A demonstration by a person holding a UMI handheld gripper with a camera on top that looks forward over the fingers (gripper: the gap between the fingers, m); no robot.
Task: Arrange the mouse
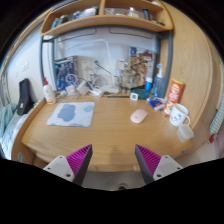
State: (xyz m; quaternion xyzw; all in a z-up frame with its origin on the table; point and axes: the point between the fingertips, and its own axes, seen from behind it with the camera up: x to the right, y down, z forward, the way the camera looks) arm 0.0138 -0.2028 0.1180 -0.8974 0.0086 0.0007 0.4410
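Gripper (113, 160) stands wide open, holding nothing. Mouse (139, 116) lies on the wooden desk (110, 135), well beyond the fingers, slightly right, apart from the mouse pad (72, 114).

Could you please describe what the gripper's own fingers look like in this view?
The gripper shows as two fingers. Each finger is pale grey or white on its outer side and bears a magenta pad on its inner face. The pads are wedge-shaped, narrowing toward the tips, with fine ribbing across them. No cables, markings, hand or sleeve show.
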